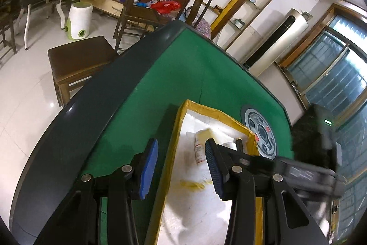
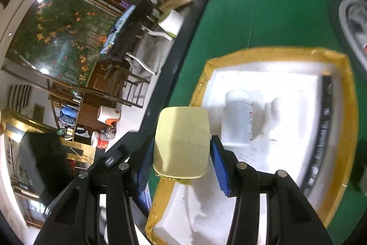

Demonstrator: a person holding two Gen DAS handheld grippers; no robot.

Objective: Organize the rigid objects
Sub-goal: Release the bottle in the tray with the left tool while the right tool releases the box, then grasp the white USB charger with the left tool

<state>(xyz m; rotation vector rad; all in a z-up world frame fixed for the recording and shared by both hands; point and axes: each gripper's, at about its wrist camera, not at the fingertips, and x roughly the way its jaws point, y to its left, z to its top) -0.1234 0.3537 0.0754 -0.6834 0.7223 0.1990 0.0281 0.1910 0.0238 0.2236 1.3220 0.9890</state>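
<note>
- A white foam box (image 2: 286, 75) with yellow-taped rims is seen resting on the green felt of a game table (image 2: 263, 4); in the left wrist view the box (image 1: 181, 130) fills the lower middle of the frame.
- The right gripper (image 2: 183, 153) is seen clamped on a pale yellow container (image 2: 182, 141), its blue pads pressed against the container's two sides; the container is held above the box's rim at about 8 o'clock of the box.
- Inside the box, a white bottle (image 2: 238, 121) with red print on its label is seen lying on the floor at roughly 3 o'clock from the held container; a second whitish item (image 2: 275, 116) is blurred just beside it.
- A dark strip-like object (image 2: 324, 121) is seen along the box's inner wall at 3 o'clock; what it is cannot be told.
- The left gripper (image 1: 181, 167) is seen with its fingers apart and nothing between them, hanging over the box's rim at 9 o'clock.
- In the left wrist view the bottle (image 1: 199, 148) is seen at 12 o'clock from that gripper.
- A round grey control panel (image 1: 260, 132) is set in the felt, at 2 o'clock from the box.
- A brown stool (image 1: 78, 59) stands on the tiled floor at 10 o'clock.
</note>
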